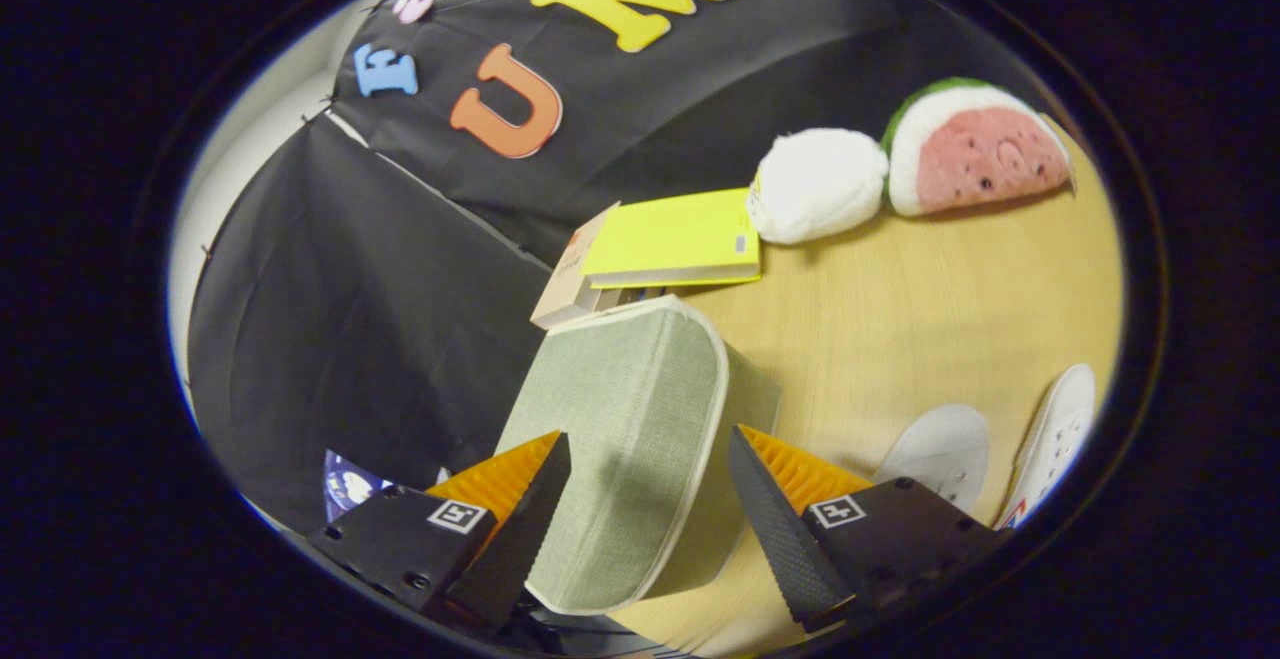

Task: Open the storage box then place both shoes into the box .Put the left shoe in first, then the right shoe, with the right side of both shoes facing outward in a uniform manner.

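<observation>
On the wooden counter, just ahead of our tongs, sits the storage box, a grey-green fabric box with pale piping around its lid. We see its top face from above and at a tilt, since the tongs are held slanted over it. The two fingers are spread apart, one on each side of the lid, and neither appears to press on the fabric. We judge that they are lined up this way to take hold of the lid or its edge, because the box has to be opened before anything can go inside. The lid looks closed.

To the right of the box, beyond the right finger, lie two white shoes side by side on the counter, near each other and apart from the box. We cannot tell from here which is the left shoe. They seem to wait within easy reach for the packing step.

Beyond the box, a yellow book rests on a small cardboard carton, touching or almost touching the far edge of the box. Further back, a white plush ball leans against a plush watermelon slice. These look like bystanders, not part of the job.
</observation>
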### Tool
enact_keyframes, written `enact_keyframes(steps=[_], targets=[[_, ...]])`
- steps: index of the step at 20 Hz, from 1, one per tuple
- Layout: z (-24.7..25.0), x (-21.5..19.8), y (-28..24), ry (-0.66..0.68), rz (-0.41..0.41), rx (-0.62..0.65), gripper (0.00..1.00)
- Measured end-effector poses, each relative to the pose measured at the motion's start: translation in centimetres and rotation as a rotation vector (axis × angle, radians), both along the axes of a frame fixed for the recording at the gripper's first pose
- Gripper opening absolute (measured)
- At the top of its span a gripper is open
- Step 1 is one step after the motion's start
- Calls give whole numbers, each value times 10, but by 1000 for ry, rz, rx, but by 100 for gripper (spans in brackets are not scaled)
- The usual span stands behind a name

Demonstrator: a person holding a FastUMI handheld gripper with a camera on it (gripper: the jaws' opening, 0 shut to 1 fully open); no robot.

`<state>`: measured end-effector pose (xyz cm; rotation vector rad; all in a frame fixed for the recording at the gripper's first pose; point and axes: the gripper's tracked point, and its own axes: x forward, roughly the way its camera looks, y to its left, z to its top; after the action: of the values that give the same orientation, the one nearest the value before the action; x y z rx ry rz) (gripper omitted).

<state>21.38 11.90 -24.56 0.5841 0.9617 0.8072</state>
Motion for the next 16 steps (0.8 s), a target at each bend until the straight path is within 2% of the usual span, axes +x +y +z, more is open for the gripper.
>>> enact_keyframes(steps=[3,7,11,16], targets=[[-16,1,-2,110,101,133,100],[-9,-1,12,170,241,294,99],[-16,-7,16,295,288,370,99],[-11,-8,10,326,313,372,67]])
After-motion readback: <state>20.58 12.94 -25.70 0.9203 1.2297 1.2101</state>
